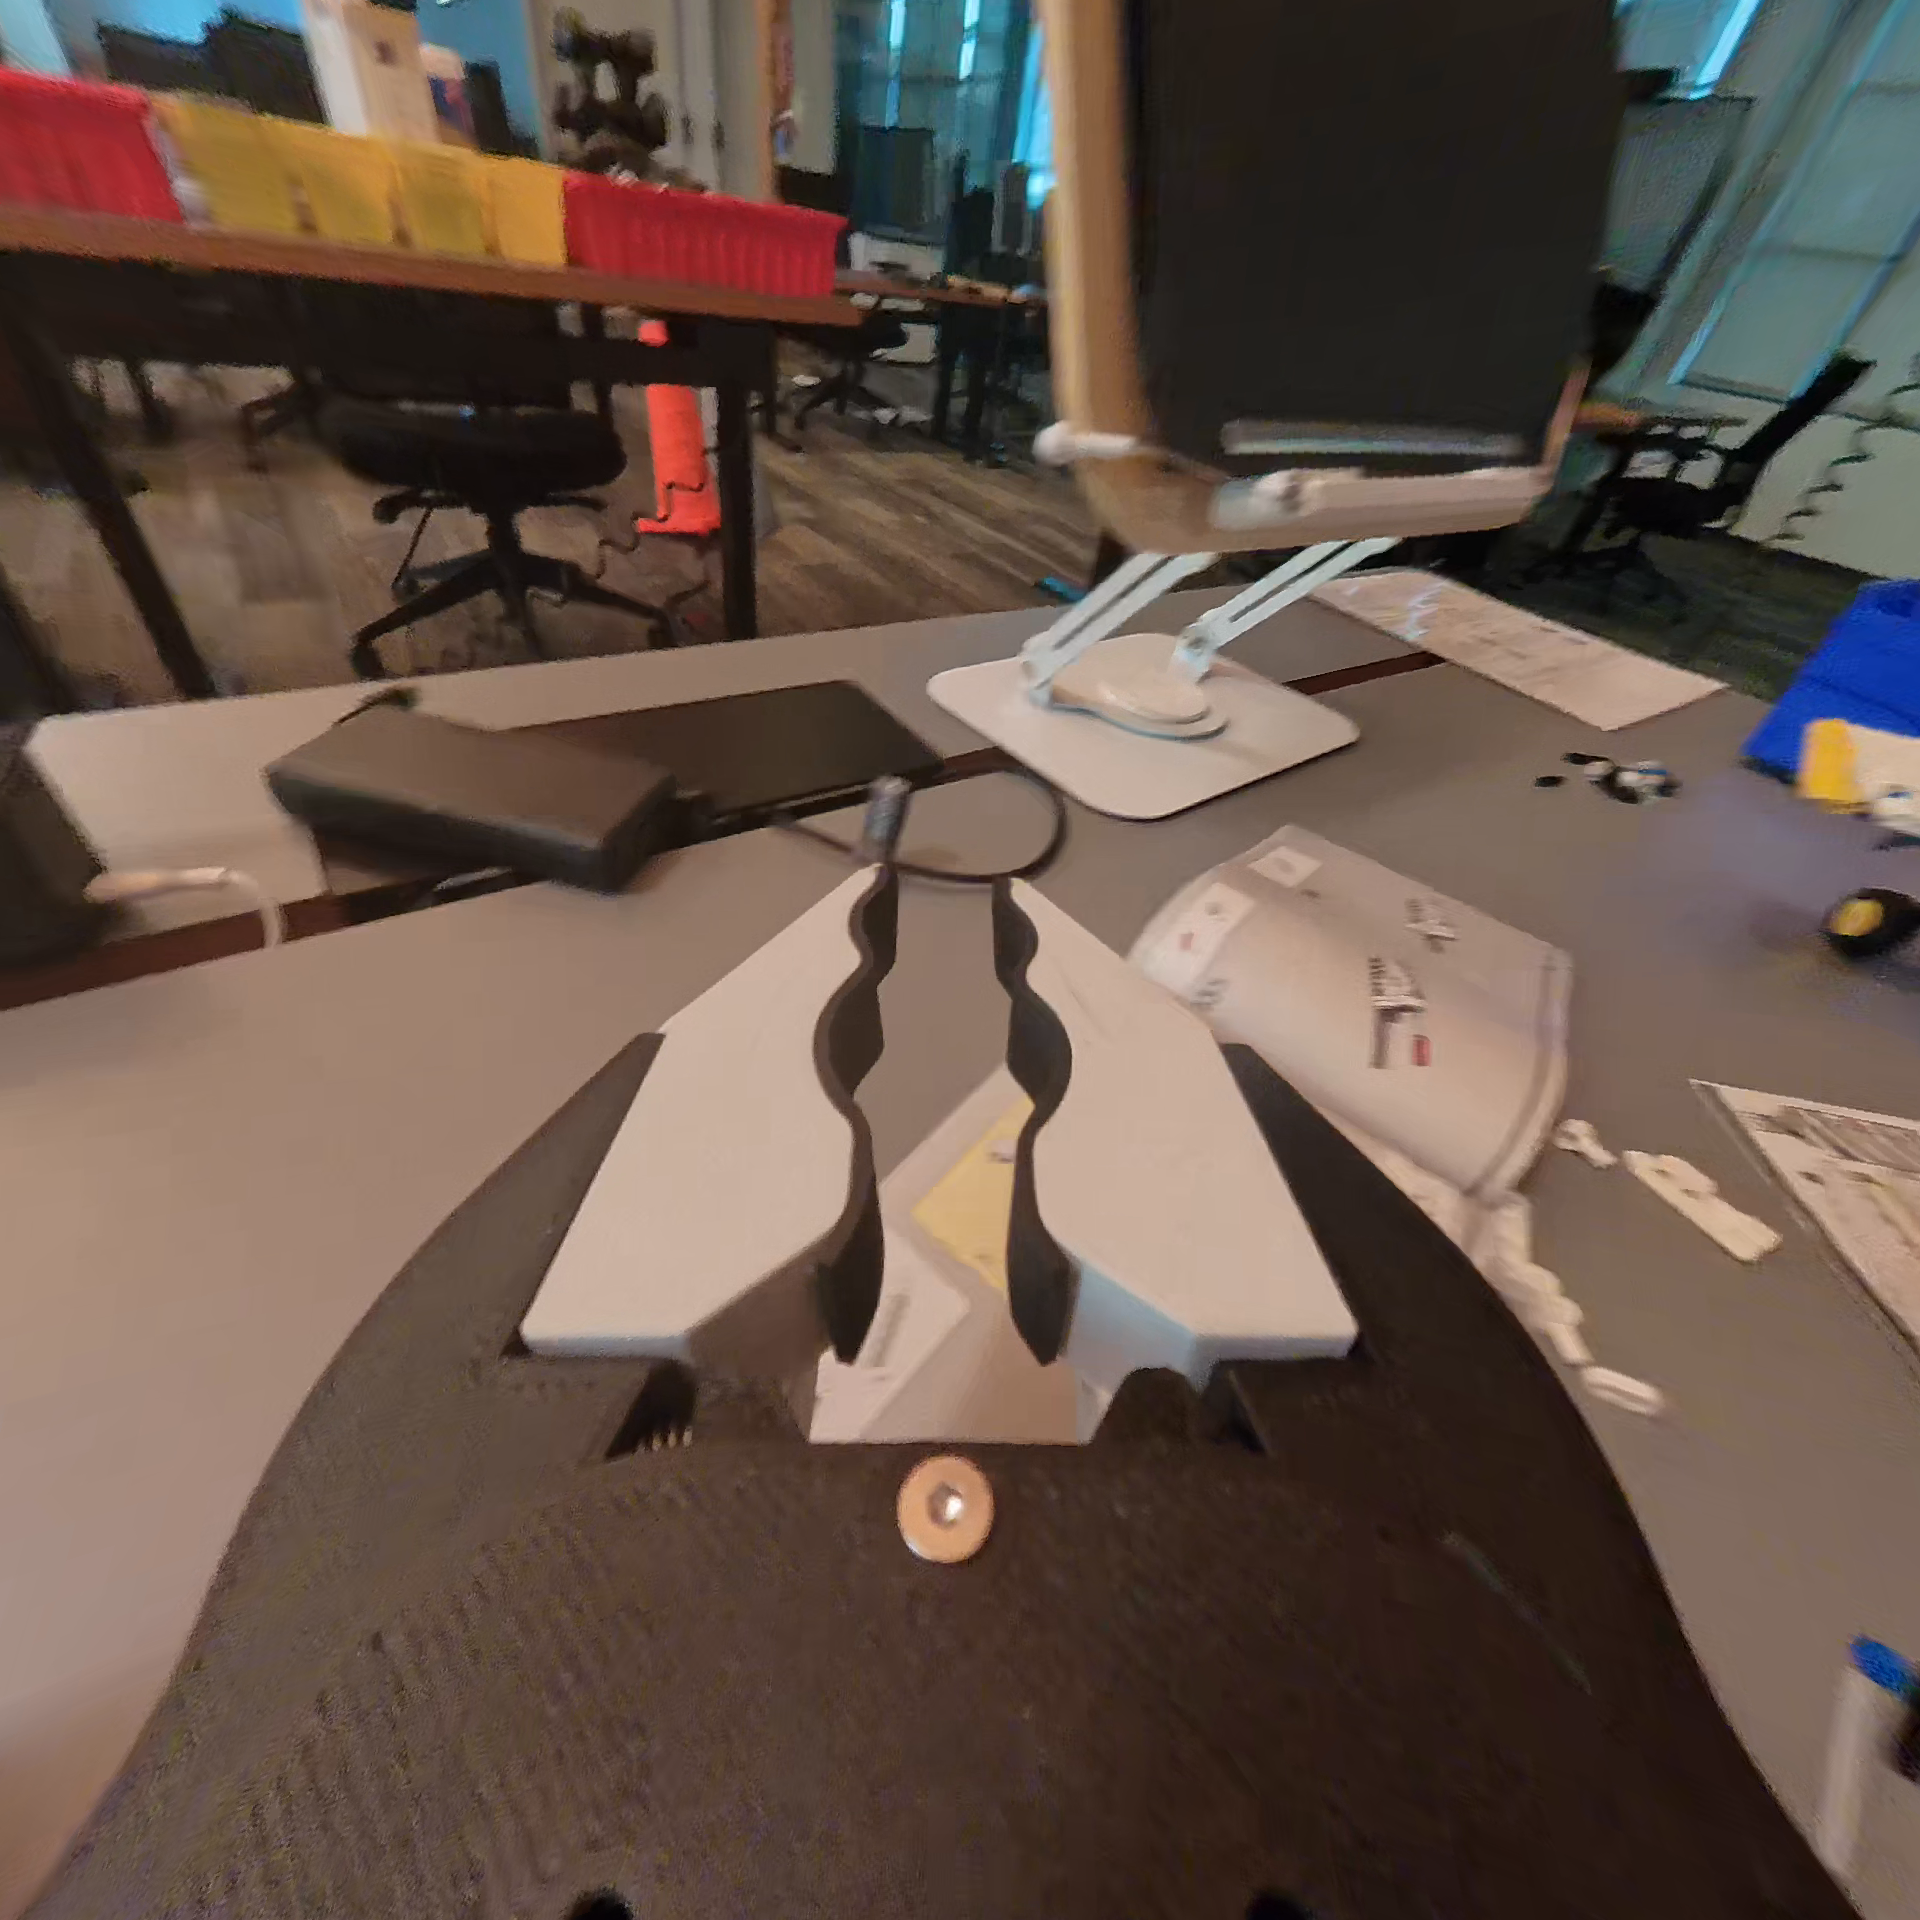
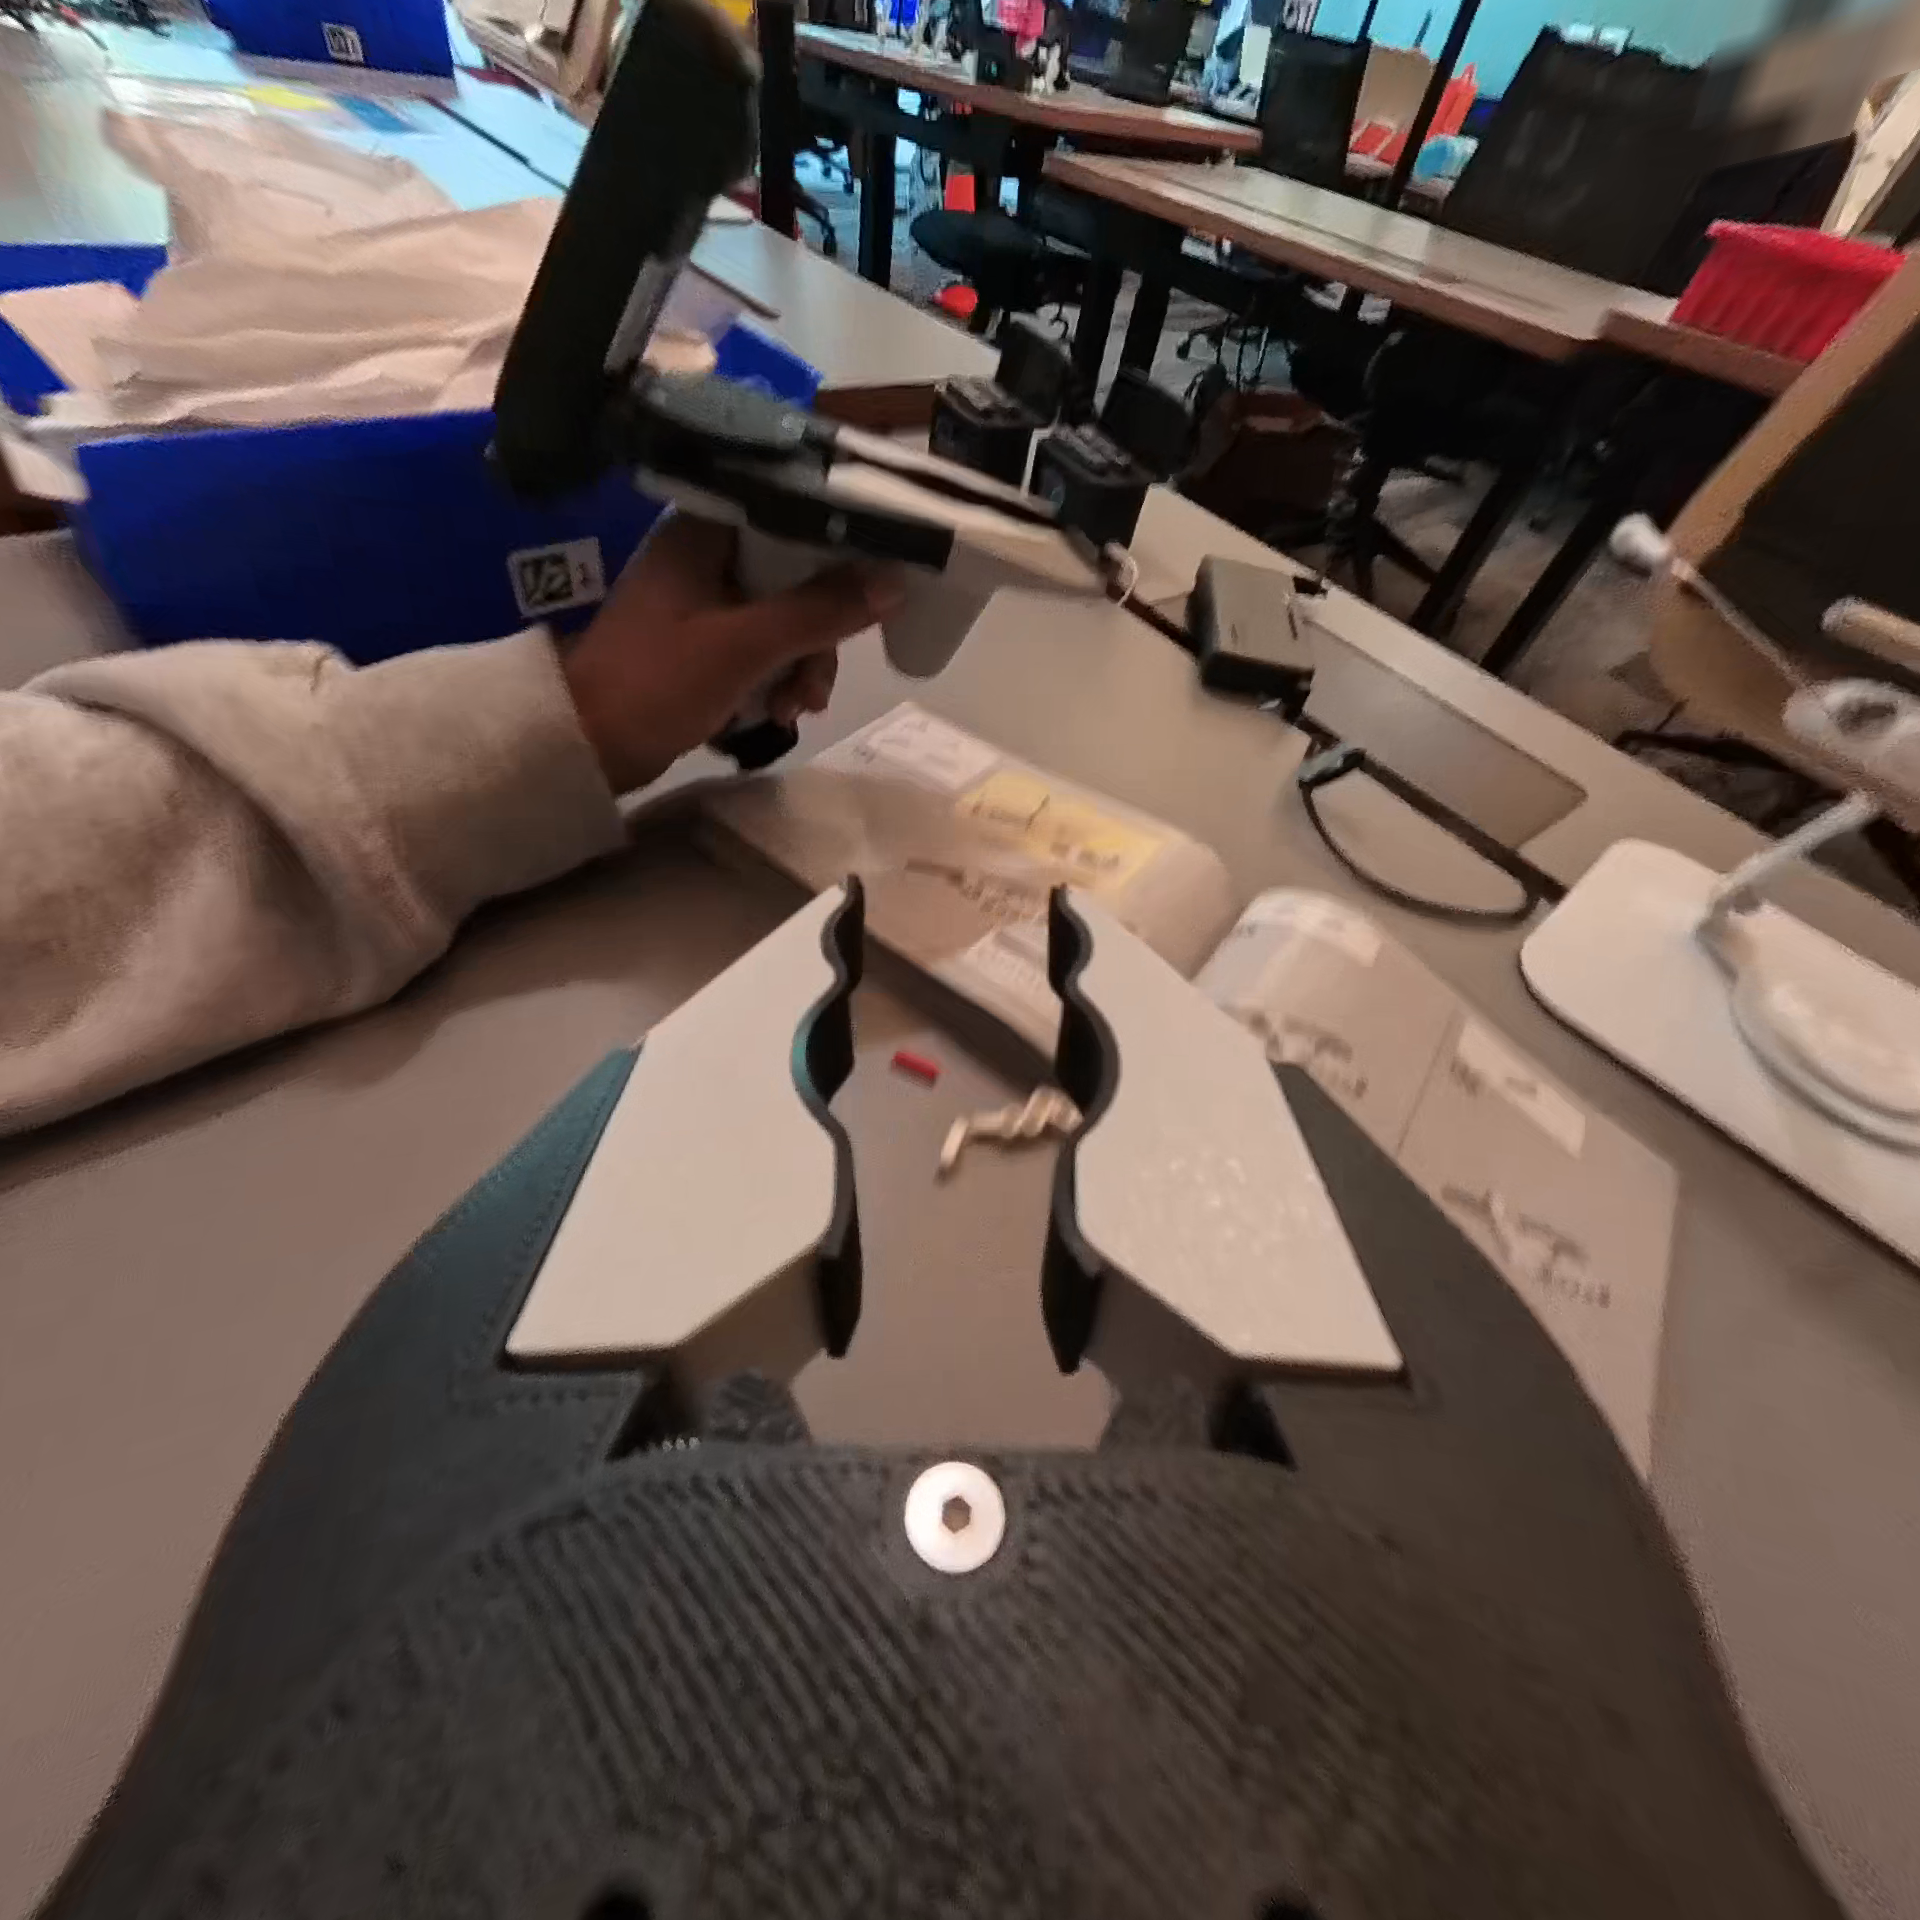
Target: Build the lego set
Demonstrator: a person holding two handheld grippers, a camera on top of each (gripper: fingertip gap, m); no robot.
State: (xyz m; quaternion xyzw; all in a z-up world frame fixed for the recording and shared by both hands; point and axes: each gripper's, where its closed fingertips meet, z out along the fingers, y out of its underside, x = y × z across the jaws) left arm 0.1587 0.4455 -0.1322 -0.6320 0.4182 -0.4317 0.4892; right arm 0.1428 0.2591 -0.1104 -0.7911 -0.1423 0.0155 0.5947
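Observation:
My left gripper (image 1: 940, 894) is open and empty, held above the grey table. Under its fingers lies a clear parts bag with a yellow label (image 1: 966, 1195). A curled bag printed with part pictures (image 1: 1371, 997) lies to its right, with loose white Lego pieces (image 1: 1704, 1210) beside it. My right gripper (image 2: 956, 904) is open and empty, low over the table. A small red piece (image 2: 914, 1063) and a tan piece (image 2: 1008, 1127) lie on the table between its fingers. The yellow-label bag (image 2: 1049, 831) lies just beyond the tips. A hand (image 2: 707, 644) holds the left gripper (image 2: 1081, 561) above that bag.
A tablet on a white stand (image 1: 1143, 727) is at the back, with a black power brick (image 1: 468, 790) and cable to its left. A blue bin (image 1: 1849, 675), a yellow wheel (image 1: 1870, 920) and small black parts (image 1: 1610, 774) are at right. More bags (image 2: 1507, 1143) lie right of my right gripper. The gap from one gripper's tips to the other's is roughly 20 cm.

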